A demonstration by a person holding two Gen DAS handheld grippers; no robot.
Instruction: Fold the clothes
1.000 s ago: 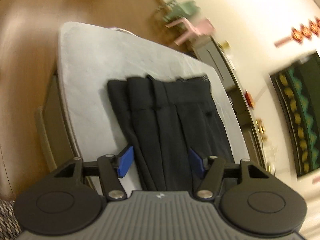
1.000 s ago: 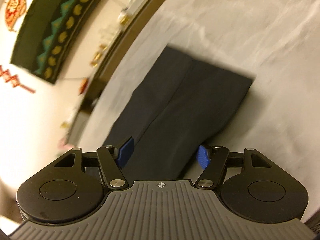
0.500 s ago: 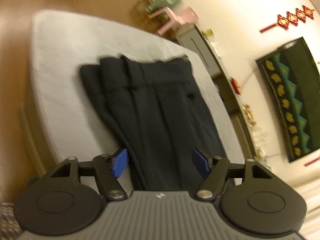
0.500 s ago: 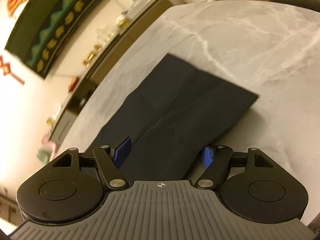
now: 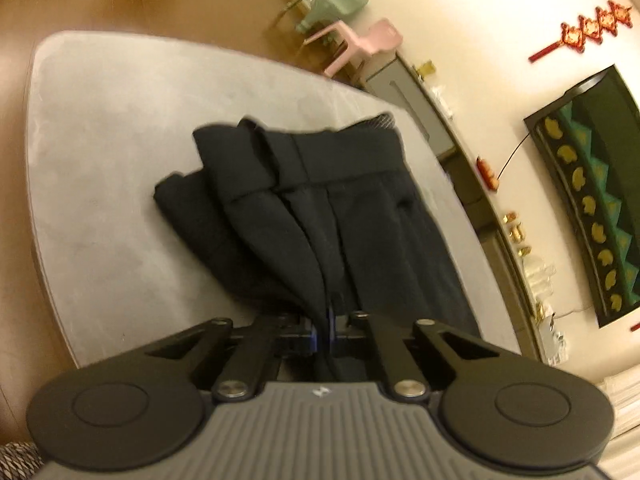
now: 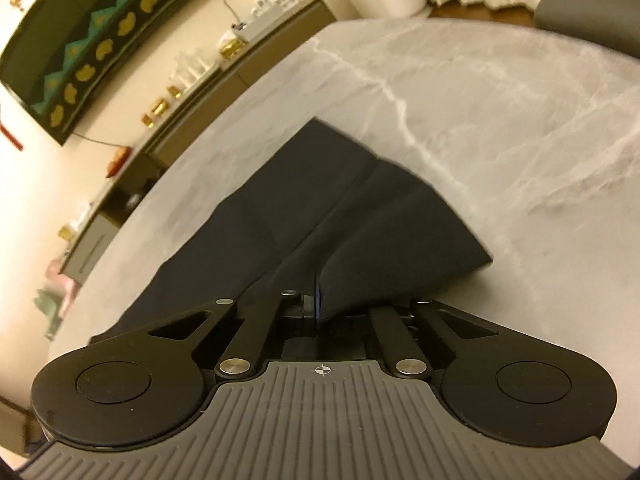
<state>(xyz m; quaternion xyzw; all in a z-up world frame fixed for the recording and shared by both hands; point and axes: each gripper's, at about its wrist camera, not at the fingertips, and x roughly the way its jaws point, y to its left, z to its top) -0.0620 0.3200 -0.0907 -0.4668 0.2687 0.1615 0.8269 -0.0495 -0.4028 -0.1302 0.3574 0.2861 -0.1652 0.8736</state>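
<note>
Low in the left wrist view, past a ribbed grey housing and black linkage arms, the left tool (image 5: 323, 326) has its blue-padded fingers pressed together on a gathered ridge of the trousers (image 5: 320, 208). From that pinch the matte black cloth fans up the middle of the frame in soft pleats to a flat waistband with a belt loop, its far part lying on the surface (image 5: 104, 152), a pale grey slab with a rounded corner and faint marbling. Brown floor fills the upper left

In the right wrist view the right tool (image 6: 318, 300) likewise pinches the trousers (image 6: 320, 216) at lower centre; the smooth dark fabric lifts into a tented fold there, then spreads flat toward mid-frame, ending in straight hem edges with a centre seam. The surface (image 6: 500, 92) beyond shows white veins across grey
</note>
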